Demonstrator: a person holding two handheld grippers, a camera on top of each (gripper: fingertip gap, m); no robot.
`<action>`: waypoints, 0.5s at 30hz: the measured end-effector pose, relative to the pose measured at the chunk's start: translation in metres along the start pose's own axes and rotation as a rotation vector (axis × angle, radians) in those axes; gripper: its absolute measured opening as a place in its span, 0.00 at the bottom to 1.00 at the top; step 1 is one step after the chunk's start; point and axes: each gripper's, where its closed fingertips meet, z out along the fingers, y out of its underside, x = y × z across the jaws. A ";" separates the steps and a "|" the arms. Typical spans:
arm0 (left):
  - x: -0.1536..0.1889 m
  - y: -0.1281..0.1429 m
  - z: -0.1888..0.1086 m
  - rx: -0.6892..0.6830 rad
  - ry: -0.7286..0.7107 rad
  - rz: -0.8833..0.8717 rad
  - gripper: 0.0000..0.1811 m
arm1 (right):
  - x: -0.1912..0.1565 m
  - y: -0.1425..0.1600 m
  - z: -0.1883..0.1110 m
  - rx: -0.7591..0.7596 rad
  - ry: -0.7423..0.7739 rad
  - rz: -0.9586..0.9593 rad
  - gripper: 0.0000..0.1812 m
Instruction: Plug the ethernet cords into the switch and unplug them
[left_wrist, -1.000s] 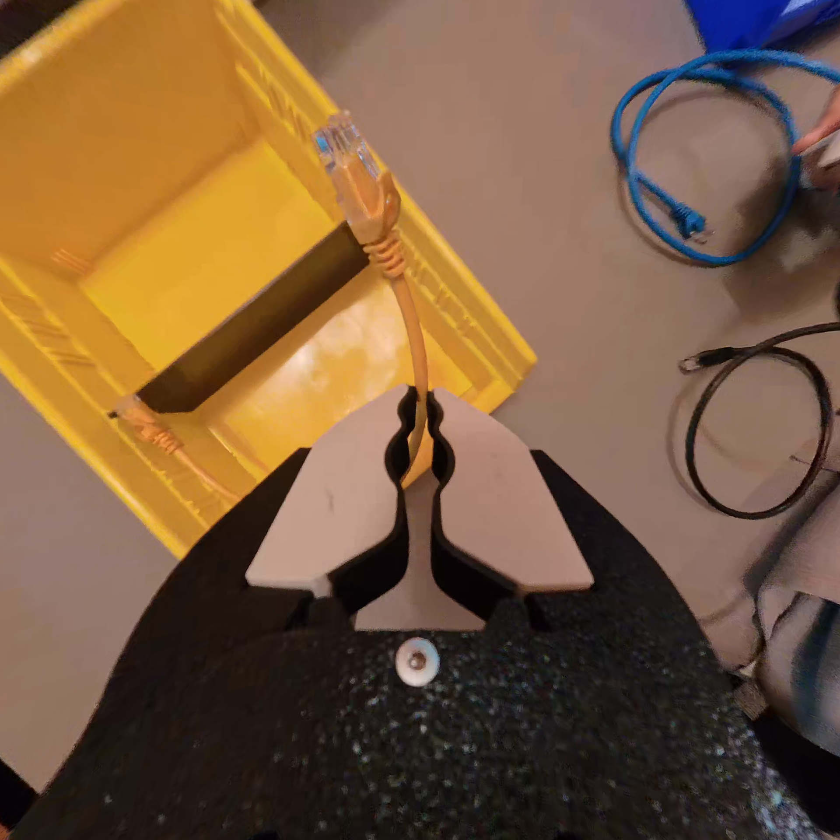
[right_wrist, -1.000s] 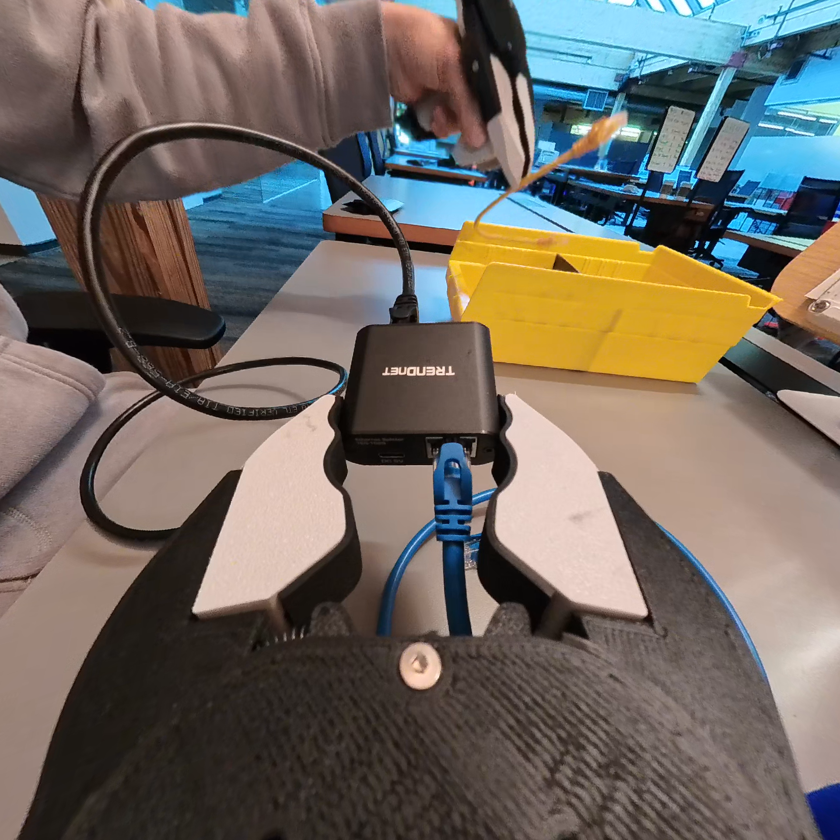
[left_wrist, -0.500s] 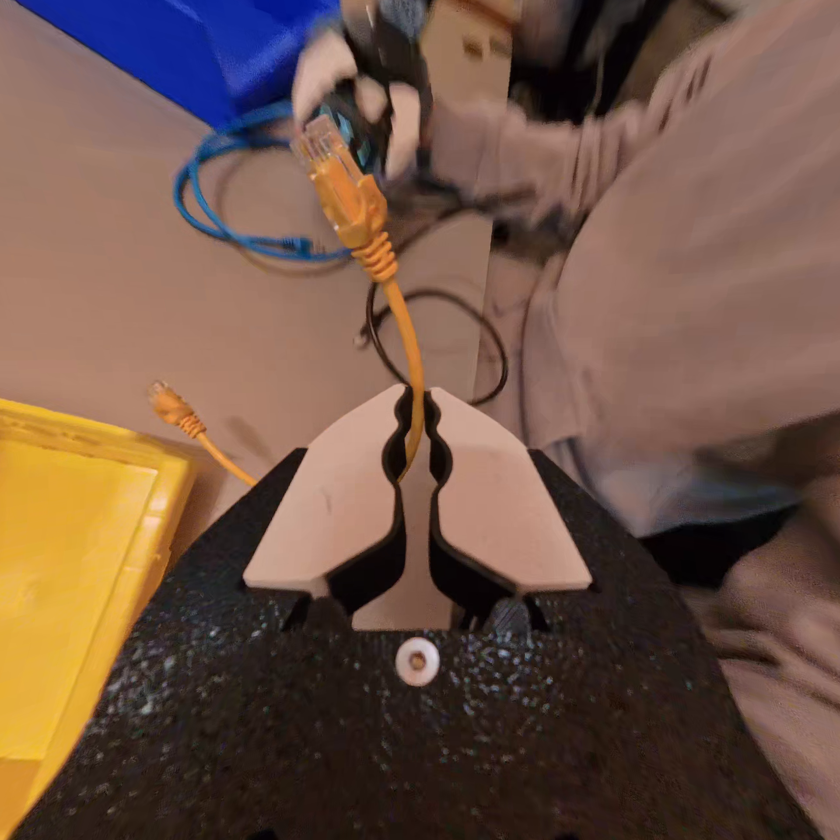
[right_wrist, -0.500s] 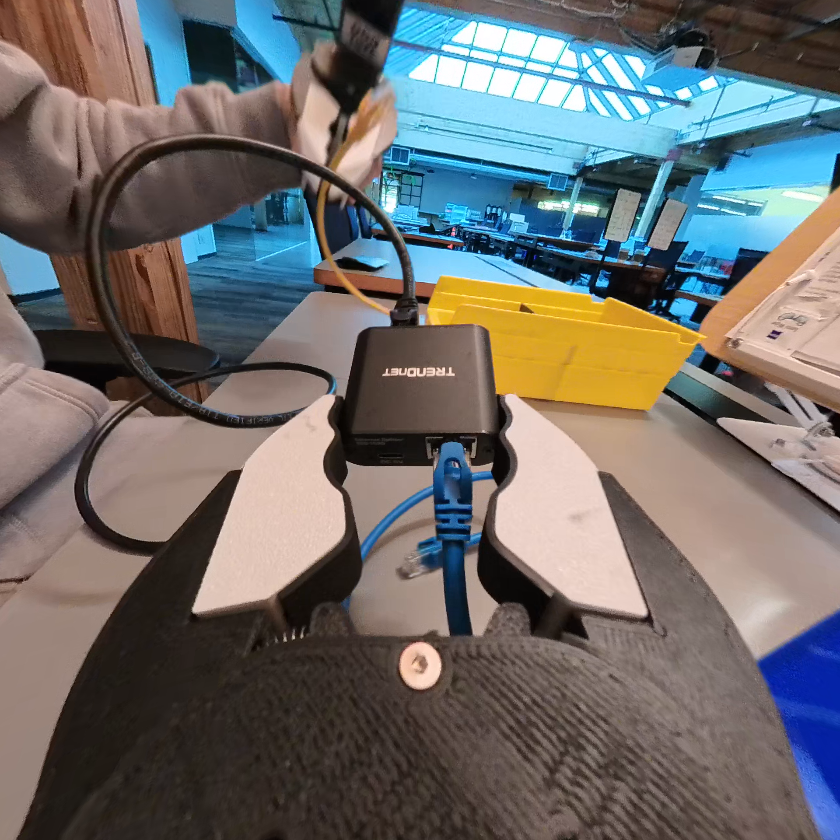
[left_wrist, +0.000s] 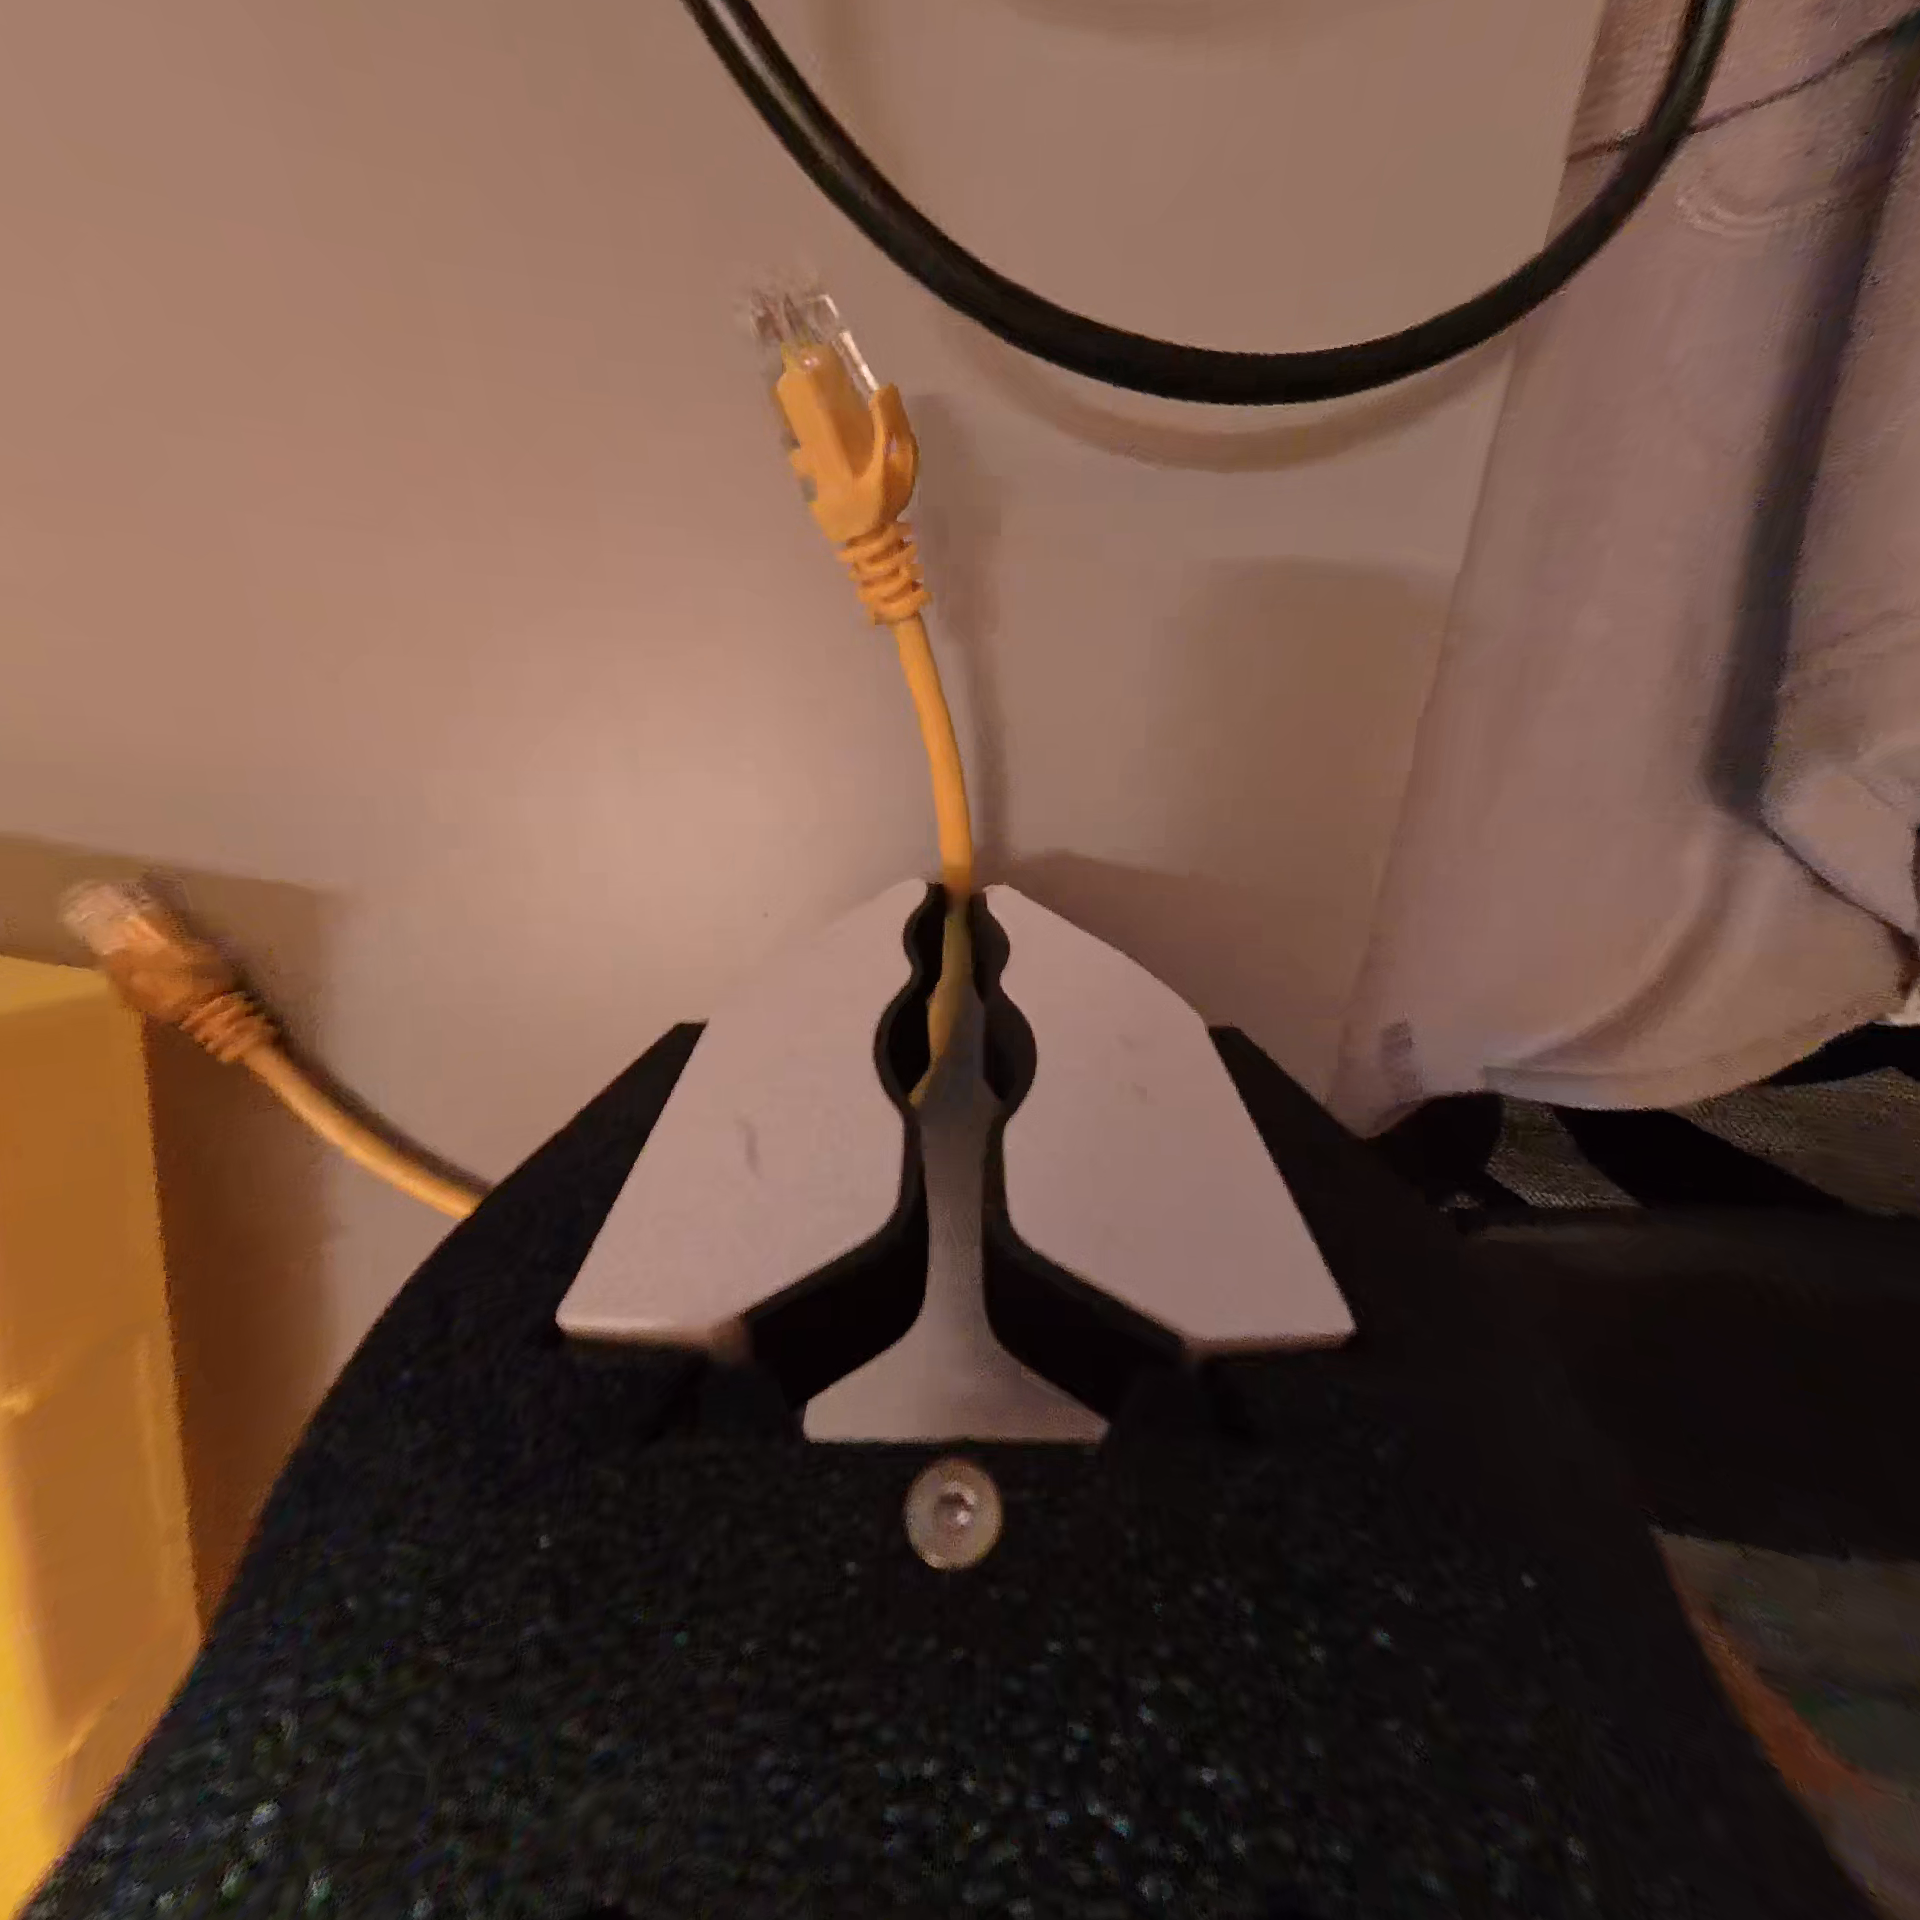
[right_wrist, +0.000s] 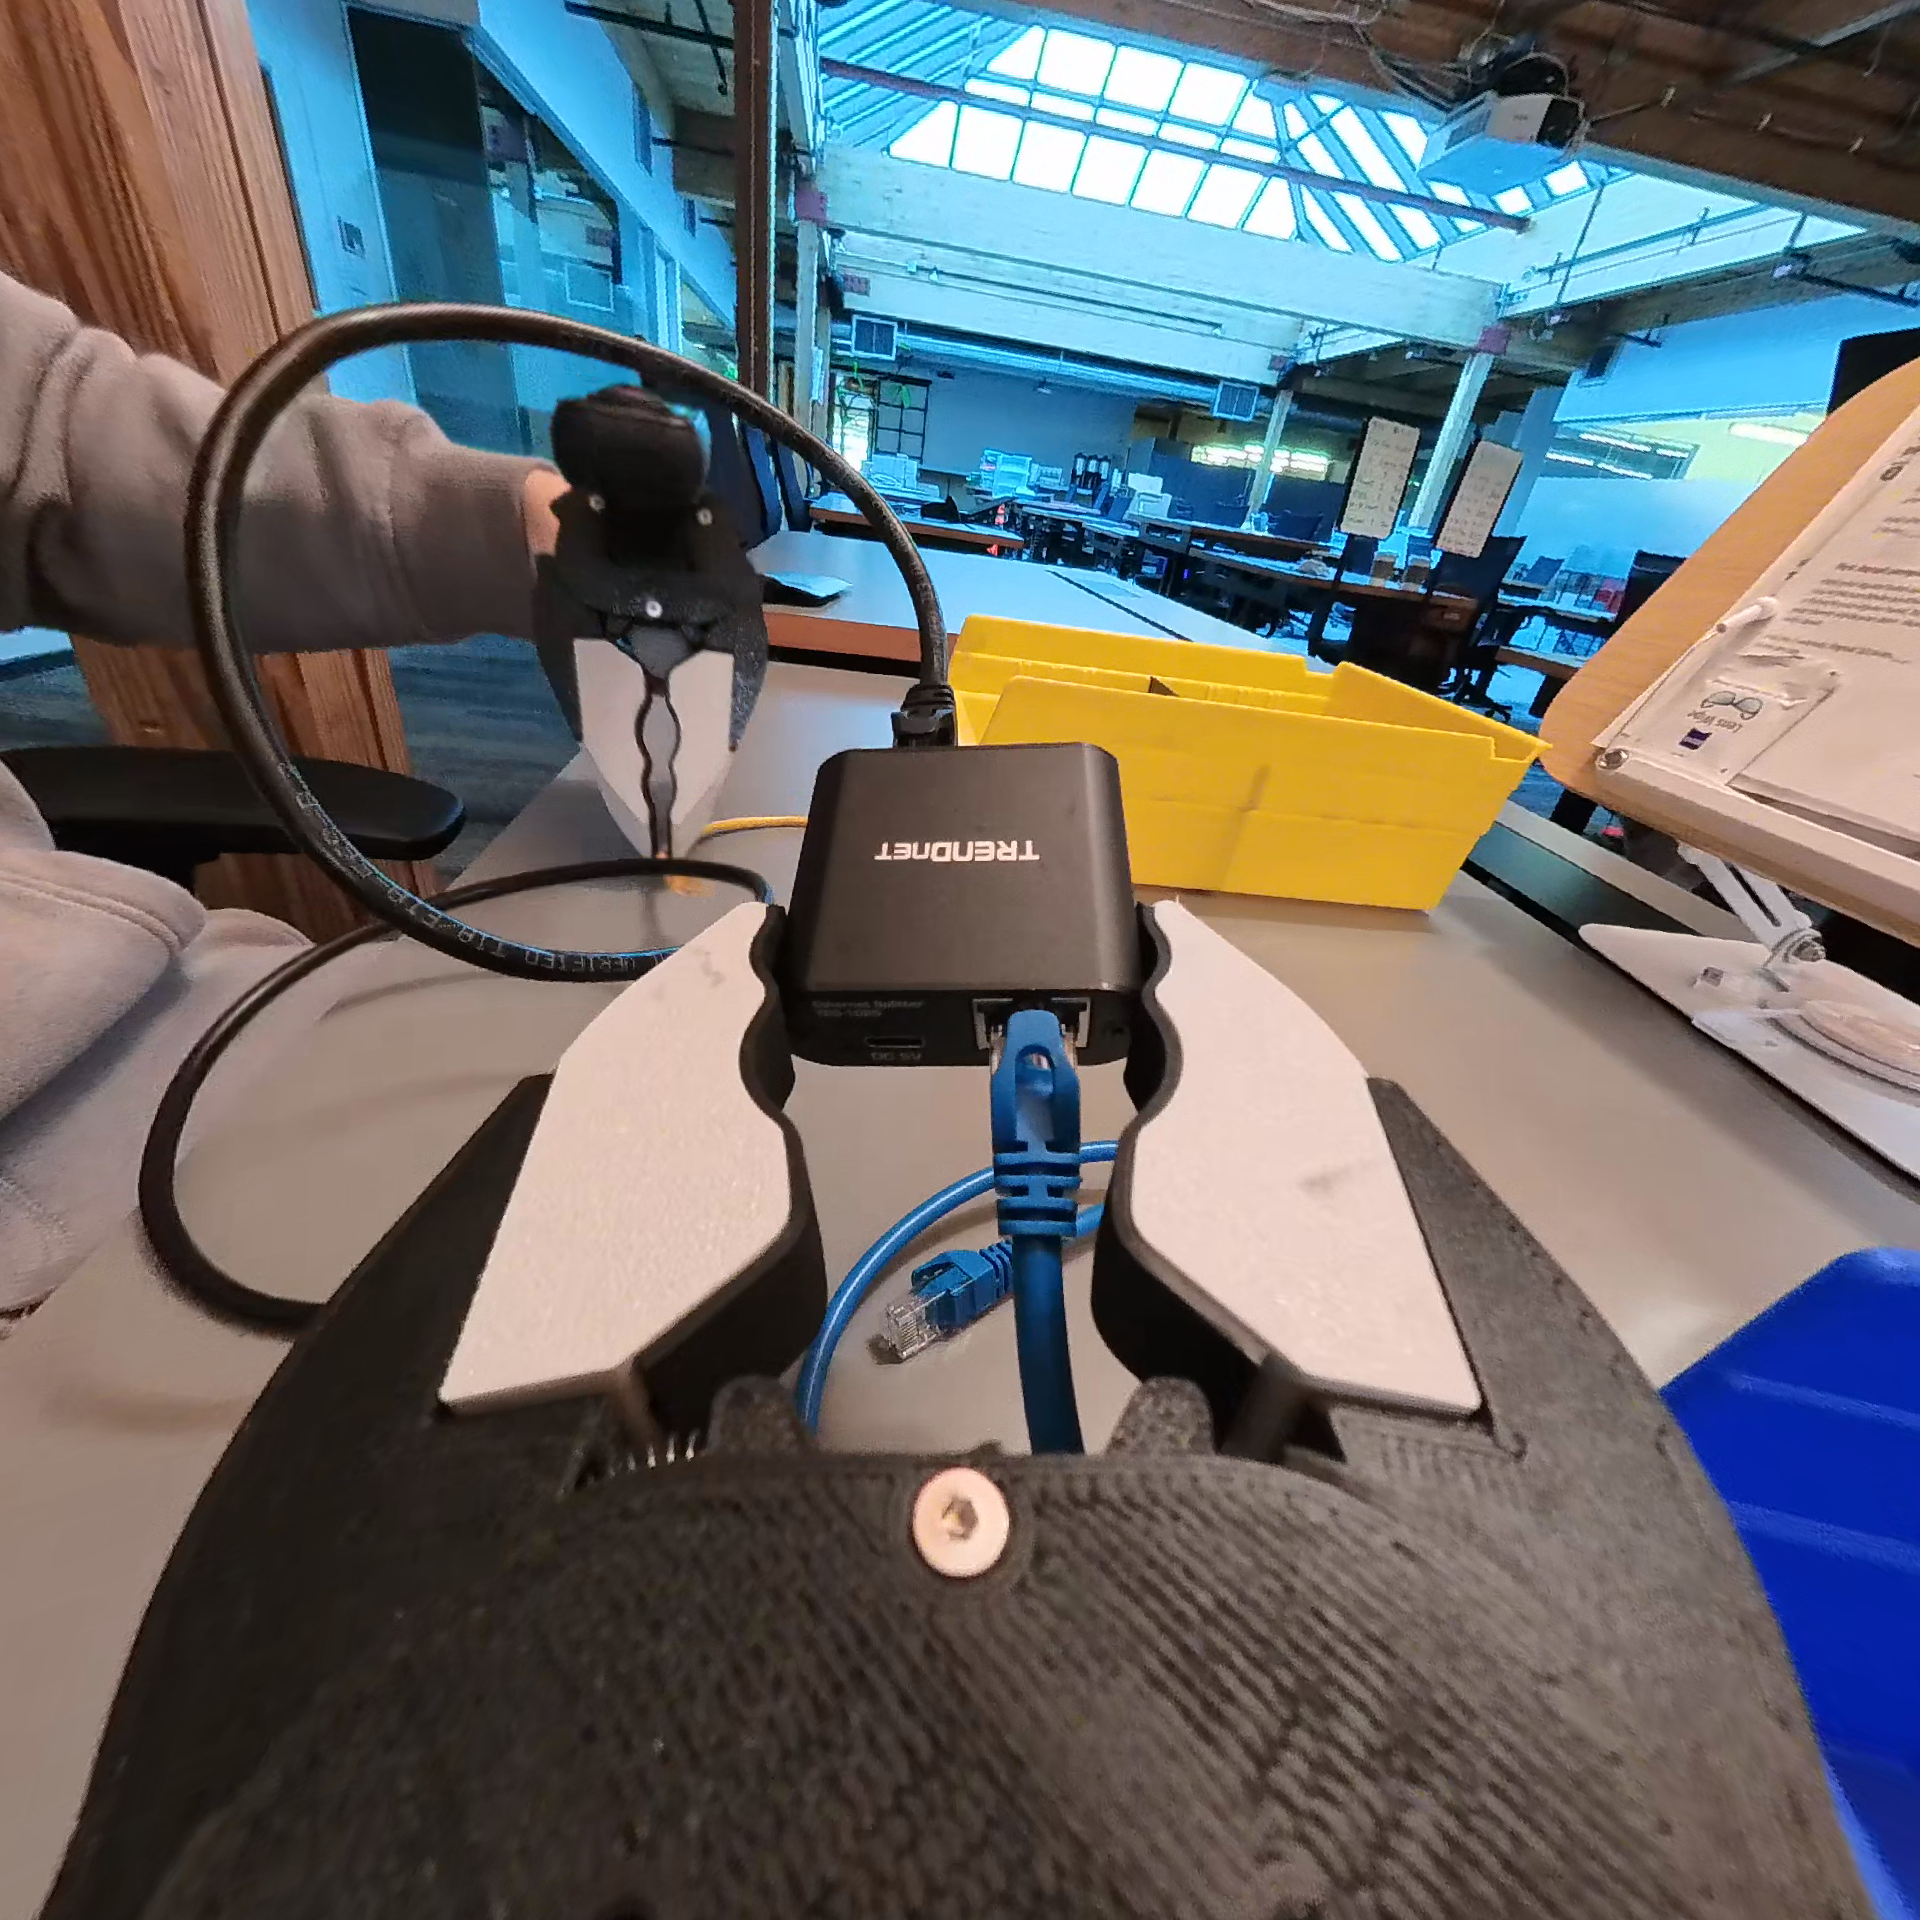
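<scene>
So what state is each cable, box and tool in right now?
Left tool: shut on orange cable.
Orange cable: unplugged, both plugs free.
Right tool: shut on switch.
Switch: gripped, on table.
Blue cable: one end plugged in.
Black cable: plugged into switch's back.

A grey table (right_wrist: 1455, 1049) carries everything. On it lie a yellow bin (right_wrist: 1299, 810), loops of a black cable (right_wrist: 208, 1236) and a blue cable (right_wrist: 862, 1278), and a white stand base (right_wrist: 1704, 987) at the right. A blue bin (right_wrist: 1829, 1475) sits at the near right corner.
</scene>
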 end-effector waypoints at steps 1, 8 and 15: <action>-0.002 -0.001 0.004 0.007 -0.014 -0.002 0.02 | 0.000 0.000 0.000 0.003 0.001 0.000 0.35; 0.000 -0.008 0.014 0.103 -0.033 -0.047 0.02 | 0.000 0.000 0.000 0.001 -0.005 0.003 0.35; 0.043 -0.012 0.013 0.152 0.135 0.070 0.03 | -0.001 0.000 0.000 -0.001 -0.005 -0.001 0.35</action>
